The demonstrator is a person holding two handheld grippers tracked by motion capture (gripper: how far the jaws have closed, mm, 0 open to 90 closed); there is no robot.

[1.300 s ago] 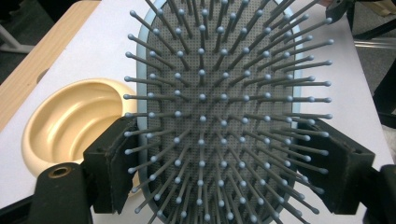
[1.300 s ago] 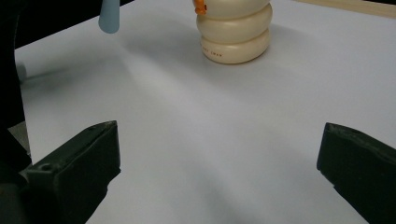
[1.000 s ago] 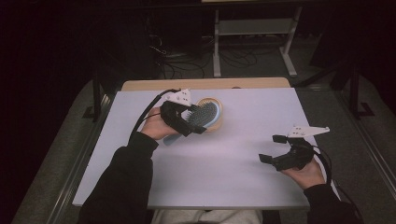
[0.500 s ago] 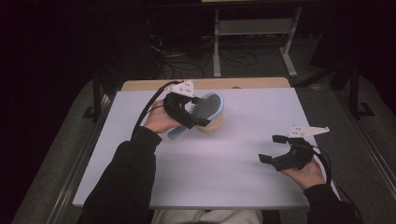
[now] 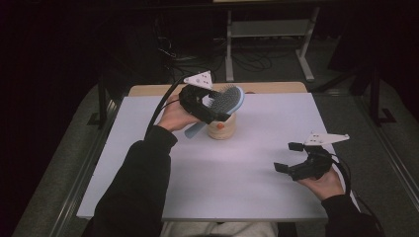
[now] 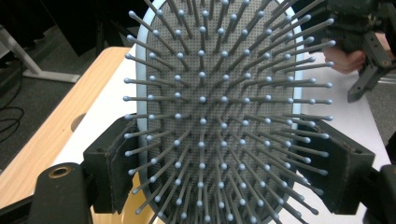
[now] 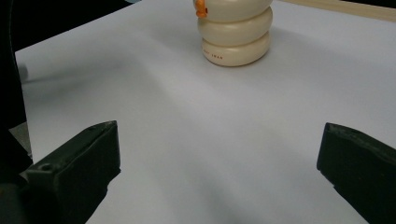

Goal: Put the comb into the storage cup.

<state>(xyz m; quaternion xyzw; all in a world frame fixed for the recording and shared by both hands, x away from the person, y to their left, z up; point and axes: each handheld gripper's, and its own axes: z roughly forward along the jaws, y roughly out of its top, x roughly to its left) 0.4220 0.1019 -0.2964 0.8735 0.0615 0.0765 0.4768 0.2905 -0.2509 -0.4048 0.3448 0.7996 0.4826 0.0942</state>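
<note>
The left claw [image 5: 213,109] grasps the hairbrush [image 5: 225,101], held just above the cream holder [image 5: 222,128]. Its handle slants near-left. The right claw [image 5: 285,157] waits released, well apart at the near right.

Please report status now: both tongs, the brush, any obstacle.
Left tongs shut on brush, held above cream holder. Right tongs open, empty, low over table. No obstacle.

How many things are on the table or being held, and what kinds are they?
Hairbrush, light blue, held in the left gripper: 1
Cream ribbed holder on the table: 1
Total: 2
</note>
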